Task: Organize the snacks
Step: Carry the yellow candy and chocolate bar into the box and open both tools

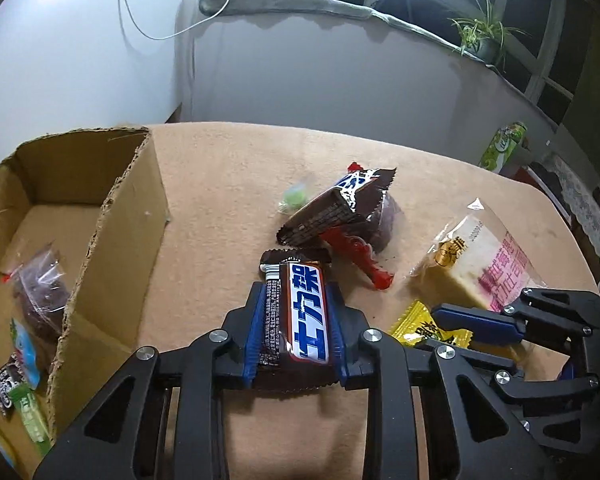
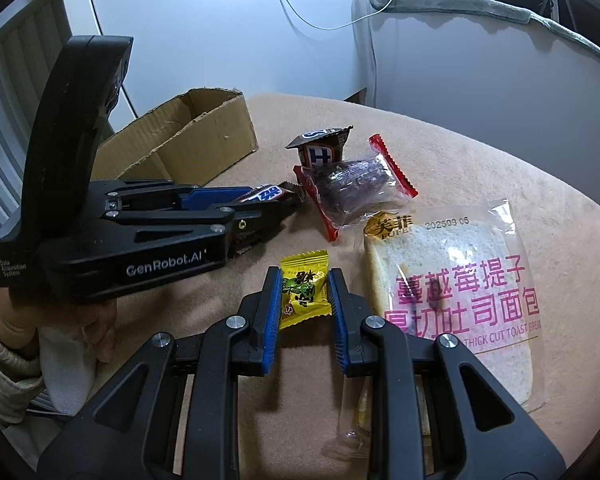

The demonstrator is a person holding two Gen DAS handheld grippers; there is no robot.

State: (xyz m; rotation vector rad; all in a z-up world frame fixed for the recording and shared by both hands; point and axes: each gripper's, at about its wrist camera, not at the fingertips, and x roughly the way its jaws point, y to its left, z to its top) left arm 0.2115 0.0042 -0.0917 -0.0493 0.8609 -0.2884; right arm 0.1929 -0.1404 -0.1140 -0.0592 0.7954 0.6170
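left gripper is pinched on the choc bar, right gripper sits half open round the yellow candy, not squeezing yet; next, bar goes in the box at the table's left edge.

The chocolate bar clamped in the left hand-held gripper shows large blue Chinese characters "士力架" on a white band of its brown wrapper, with fine print beside them too small to read. From the right wrist view, the left hand-held gripper's black body carries "GenRobot.AI" in pale letters and a small label reading "Data Acquisition System". The bread bag bears the date "202509 05", a gold logo with "芙菲", pink characters "蔓越莓提子厚切吐司面包", and the English "THICK CUT TOAST BREA", cut off at the edge. A second brown bar shows a blue "H" on white. The yellow candy has black characters, not legible.
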